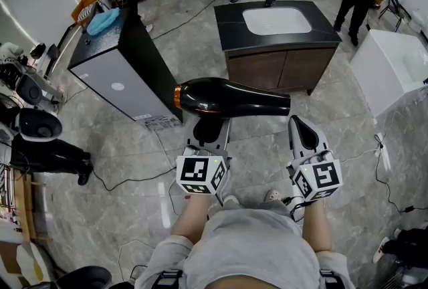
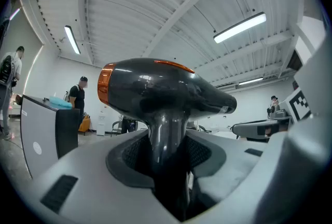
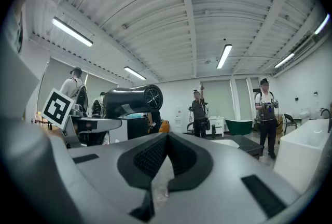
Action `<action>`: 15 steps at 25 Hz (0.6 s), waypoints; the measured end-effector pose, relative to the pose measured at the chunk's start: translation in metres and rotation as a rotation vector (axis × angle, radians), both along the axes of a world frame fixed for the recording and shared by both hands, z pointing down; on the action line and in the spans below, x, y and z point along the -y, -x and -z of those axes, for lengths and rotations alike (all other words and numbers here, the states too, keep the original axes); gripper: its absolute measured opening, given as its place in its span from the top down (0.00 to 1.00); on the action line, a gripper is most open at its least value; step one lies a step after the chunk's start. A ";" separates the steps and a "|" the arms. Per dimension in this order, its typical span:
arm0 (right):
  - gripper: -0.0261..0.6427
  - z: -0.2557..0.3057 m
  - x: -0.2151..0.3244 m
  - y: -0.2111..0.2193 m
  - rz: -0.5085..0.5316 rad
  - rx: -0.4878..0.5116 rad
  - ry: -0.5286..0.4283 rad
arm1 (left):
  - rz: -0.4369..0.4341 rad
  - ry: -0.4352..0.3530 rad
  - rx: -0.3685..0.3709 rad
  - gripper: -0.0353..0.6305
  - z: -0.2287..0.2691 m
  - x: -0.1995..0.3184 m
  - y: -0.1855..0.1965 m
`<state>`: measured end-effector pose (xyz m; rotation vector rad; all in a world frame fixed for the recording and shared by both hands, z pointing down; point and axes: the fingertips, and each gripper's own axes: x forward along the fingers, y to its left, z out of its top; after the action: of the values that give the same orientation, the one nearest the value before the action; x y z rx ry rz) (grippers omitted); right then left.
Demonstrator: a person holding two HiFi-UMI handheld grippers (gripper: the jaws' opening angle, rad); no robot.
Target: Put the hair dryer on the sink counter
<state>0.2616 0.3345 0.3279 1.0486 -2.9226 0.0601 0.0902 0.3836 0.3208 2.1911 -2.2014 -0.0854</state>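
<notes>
Centre frame, the left gripper (image 1: 208, 137) is clamped on the handle of the black hair dryer (image 1: 231, 97), held level above the tiled floor (image 1: 194, 47). To its right, the right gripper (image 1: 305, 132) is closed and empty. The sink counter (image 1: 231, 20) stands well apart at upper centre.

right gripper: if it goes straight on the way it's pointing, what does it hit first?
Most likely the sink cabinet: the right gripper tongs, shut and empty, point across the floor toward its front. The hair dryer in the left gripper sits off to the side. Depth is unclear.
</notes>
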 end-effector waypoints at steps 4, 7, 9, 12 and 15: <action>0.95 0.000 -0.002 0.002 -0.002 -0.003 0.000 | -0.003 0.002 0.001 0.69 -0.001 -0.001 0.002; 0.95 -0.001 -0.002 0.001 -0.004 -0.005 0.001 | -0.006 0.000 0.003 0.69 -0.001 -0.001 0.001; 0.95 -0.003 -0.003 0.001 -0.007 -0.007 0.001 | -0.008 0.000 0.003 0.69 -0.001 0.000 0.001; 0.95 -0.004 -0.007 0.007 -0.014 -0.011 0.003 | -0.012 -0.002 -0.002 0.69 -0.002 -0.004 0.008; 0.95 -0.006 -0.010 0.016 -0.018 -0.014 0.003 | -0.017 -0.002 -0.008 0.69 -0.003 -0.007 0.017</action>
<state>0.2457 0.3450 0.3340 1.0705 -2.9002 0.0578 0.0731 0.3901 0.3238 2.2070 -2.1789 -0.0959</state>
